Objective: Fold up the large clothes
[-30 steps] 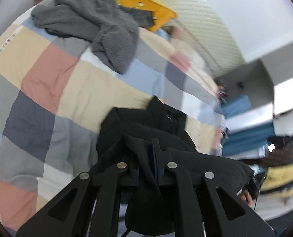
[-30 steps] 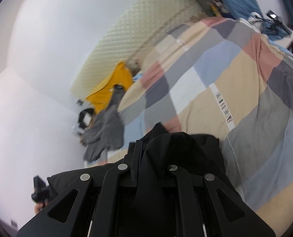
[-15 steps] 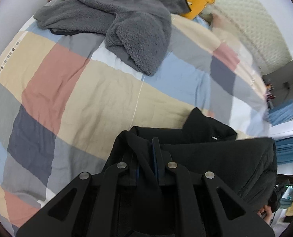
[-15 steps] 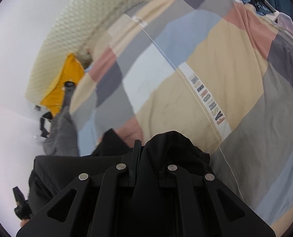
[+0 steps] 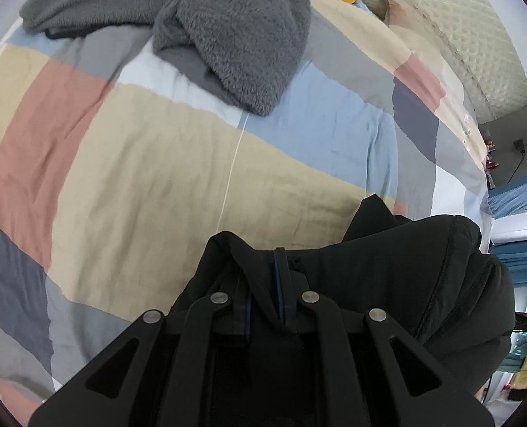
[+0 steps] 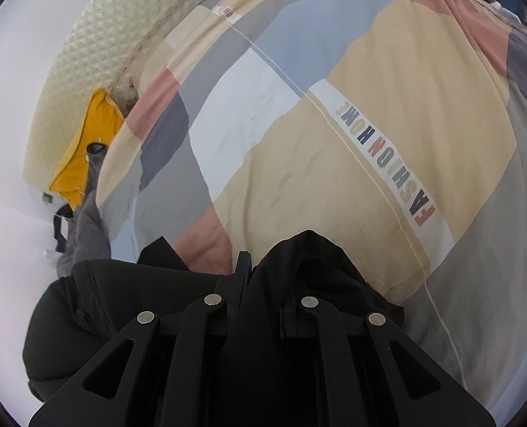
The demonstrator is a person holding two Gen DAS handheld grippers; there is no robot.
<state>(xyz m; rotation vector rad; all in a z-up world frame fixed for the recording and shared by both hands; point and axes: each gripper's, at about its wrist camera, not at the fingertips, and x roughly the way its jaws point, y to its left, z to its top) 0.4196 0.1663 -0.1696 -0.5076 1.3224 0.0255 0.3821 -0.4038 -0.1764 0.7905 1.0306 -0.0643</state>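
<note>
A black garment [image 5: 405, 267] hangs between my two grippers just above the patchwork duvet [image 5: 139, 178]. My left gripper [image 5: 263, 284] is shut on one end of the black garment, with cloth bunched between its fingers. My right gripper [image 6: 263, 284] is shut on the other end of the black garment [image 6: 317, 267], which covers most of its fingers. The garment's span stretches to the right in the left wrist view and to the left in the right wrist view [image 6: 85, 302]. A collar point sticks up near the middle.
A grey fleece garment [image 5: 228, 28] lies heaped at the far side of the bed by a yellow pillow [image 6: 82, 149] and the quilted headboard [image 5: 477, 35]. The duvet [image 6: 370, 106] carries a "FASHION HOME" strip. Blue curtains and shelving stand beyond the bed's edge.
Both grippers have come down and forward toward the duvet with the black garment still held. The bed now fills both views and the grey fleece looks closer.
</note>
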